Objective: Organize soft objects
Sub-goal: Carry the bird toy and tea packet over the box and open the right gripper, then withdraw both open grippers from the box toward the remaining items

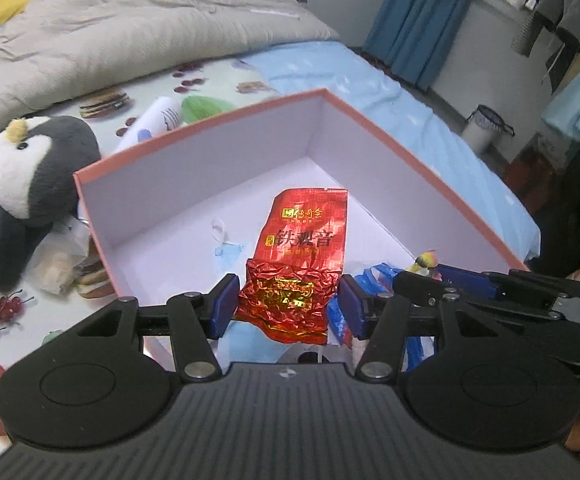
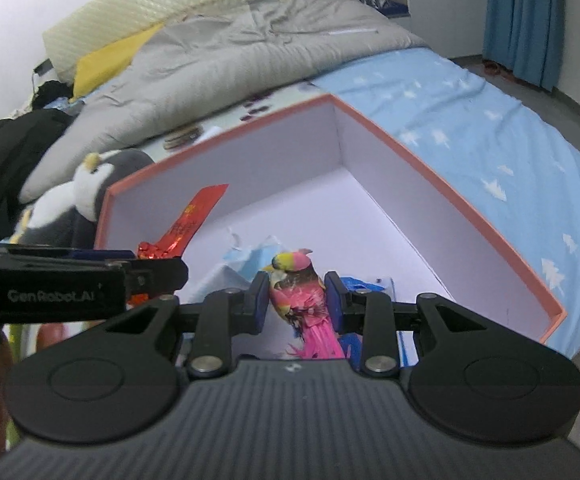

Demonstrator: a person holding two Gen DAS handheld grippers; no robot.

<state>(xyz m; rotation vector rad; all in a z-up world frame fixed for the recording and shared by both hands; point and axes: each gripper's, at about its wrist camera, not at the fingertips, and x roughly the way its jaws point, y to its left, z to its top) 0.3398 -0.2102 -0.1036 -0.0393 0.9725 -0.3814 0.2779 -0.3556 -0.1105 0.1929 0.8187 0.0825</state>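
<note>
My left gripper (image 1: 288, 304) is shut on the crumpled lower end of a red foil tea packet (image 1: 302, 240), which hangs over the open pink box (image 1: 210, 128). The same packet (image 2: 194, 220) and the left gripper show at the left of the right wrist view. My right gripper (image 2: 297, 300) is shut on a pink toy parrot (image 2: 300, 292) with a yellow head, above the box's white floor (image 2: 330, 216). The parrot's head (image 1: 426, 259) peeks over the right gripper in the left wrist view. Blue and white soft items (image 2: 250, 256) lie inside the box.
A grey and white plush penguin (image 1: 30, 176) lies on the fruit-print sheet left of the box, next to a clear bag (image 1: 60, 264). A grey duvet (image 1: 130, 28) covers the far bed. A waste bin (image 1: 484, 128) stands on the floor at the right.
</note>
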